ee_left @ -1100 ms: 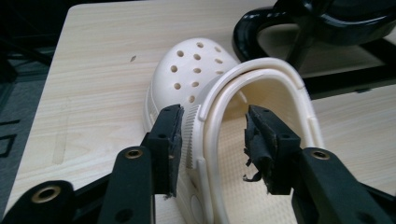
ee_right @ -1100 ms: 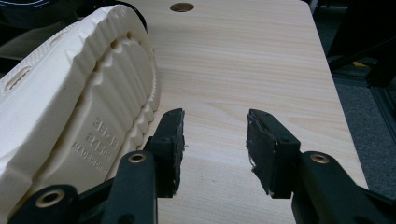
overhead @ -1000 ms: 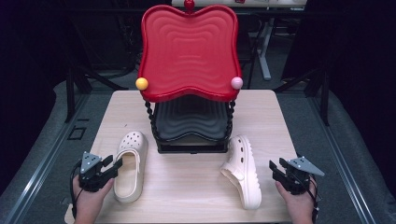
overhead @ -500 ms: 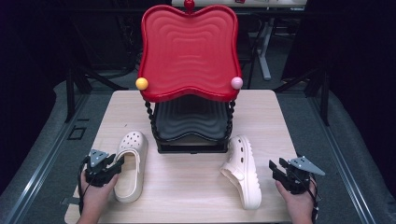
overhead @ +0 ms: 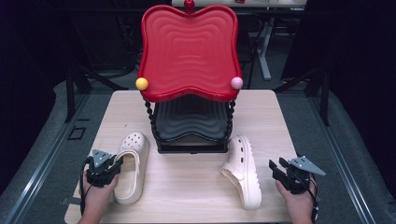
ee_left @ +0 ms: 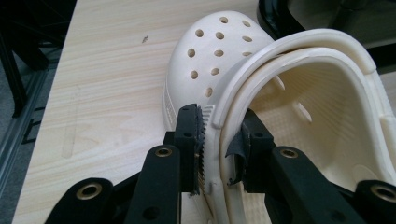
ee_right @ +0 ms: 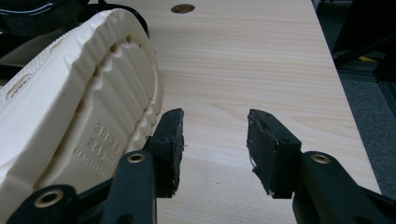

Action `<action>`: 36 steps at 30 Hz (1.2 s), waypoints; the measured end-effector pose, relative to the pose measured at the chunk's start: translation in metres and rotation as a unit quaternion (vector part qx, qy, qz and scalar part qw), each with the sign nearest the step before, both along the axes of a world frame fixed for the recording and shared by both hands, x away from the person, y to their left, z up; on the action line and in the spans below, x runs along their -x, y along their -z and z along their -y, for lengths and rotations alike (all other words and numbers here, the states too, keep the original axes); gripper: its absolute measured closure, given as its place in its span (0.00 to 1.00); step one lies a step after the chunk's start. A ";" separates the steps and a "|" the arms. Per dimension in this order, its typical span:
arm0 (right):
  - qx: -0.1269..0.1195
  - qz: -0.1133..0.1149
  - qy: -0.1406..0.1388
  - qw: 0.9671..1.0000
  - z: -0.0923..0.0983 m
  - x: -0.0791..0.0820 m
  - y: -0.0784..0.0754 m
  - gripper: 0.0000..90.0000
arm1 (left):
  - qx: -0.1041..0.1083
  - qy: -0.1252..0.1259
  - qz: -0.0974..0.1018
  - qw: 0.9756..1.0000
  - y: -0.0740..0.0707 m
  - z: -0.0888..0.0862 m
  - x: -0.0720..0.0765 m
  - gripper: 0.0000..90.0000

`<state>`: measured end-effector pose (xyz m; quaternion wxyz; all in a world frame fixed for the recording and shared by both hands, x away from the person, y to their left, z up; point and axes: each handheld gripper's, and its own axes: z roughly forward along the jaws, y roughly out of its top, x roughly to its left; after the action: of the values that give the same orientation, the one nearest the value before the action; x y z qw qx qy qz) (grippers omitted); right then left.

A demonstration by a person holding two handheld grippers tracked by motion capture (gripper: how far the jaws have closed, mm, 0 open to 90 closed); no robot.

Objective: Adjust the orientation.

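Two cream perforated clogs lie on the wooden table (overhead: 187,191). The left clog (overhead: 133,163) (ee_left: 219,51) stands upright, toe pointing away. My left gripper (overhead: 117,162) (ee_left: 219,121) straddles its near side wall and folded heel strap, one pad outside and one inside. Its jaws have just been closing and now press on that wall. The right clog (overhead: 243,172) (ee_right: 70,93) is tipped on its side, its ridged sole facing my right gripper (overhead: 276,165) (ee_right: 215,126). That gripper is open just beside the sole, with bare table between its pads.
A two-tier rack stands at the table's middle back: a red wavy tray (overhead: 189,51) on top, a black tray (overhead: 191,121) below, between twisted black posts. A yellow ball (overhead: 142,83) and a pink ball (overhead: 236,83) mark its front corners. Dark floor surrounds the table.
The left gripper has shifted slightly right onto the left clog's side wall, and its jaws have narrowed around it. The right gripper and right clog have not moved.
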<state>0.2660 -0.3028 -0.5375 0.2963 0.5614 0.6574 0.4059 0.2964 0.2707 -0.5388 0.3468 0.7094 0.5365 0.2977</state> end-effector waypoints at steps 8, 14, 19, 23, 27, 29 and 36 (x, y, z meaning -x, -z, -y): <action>-0.004 0.015 -0.019 1.000 -0.009 0.007 -0.010 0.64 | 0.002 0.029 -0.012 0.999 -0.003 0.007 0.012 0.82; -0.005 0.035 -0.068 0.997 -0.033 0.018 -0.026 0.85 | 0.024 0.028 -0.012 0.999 -0.002 0.007 0.014 0.78; 0.011 0.051 -0.115 0.992 -0.056 0.024 -0.034 0.97 | 0.038 0.031 -0.012 0.999 -0.001 0.006 0.014 0.73; 0.034 0.046 -0.136 0.989 -0.069 0.023 -0.032 1.00 | 0.046 0.030 -0.011 0.998 0.000 0.004 0.013 0.70; 0.043 0.035 -0.140 0.989 -0.071 0.021 -0.029 1.00 | 0.045 0.031 -0.010 0.998 0.000 0.004 0.013 0.69; 0.051 0.023 -0.140 0.988 -0.070 0.019 -0.026 1.00 | 0.047 0.032 -0.008 0.998 0.000 0.004 0.014 0.69; 0.062 0.022 -0.138 0.988 -0.068 0.020 -0.028 1.00 | 0.054 0.031 -0.005 0.998 -0.001 0.003 0.014 0.67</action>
<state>0.2462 -0.2347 -0.5100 0.2864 0.4368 0.7456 0.4138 0.2824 0.2679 -0.5378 0.3908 0.7077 0.5310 0.2539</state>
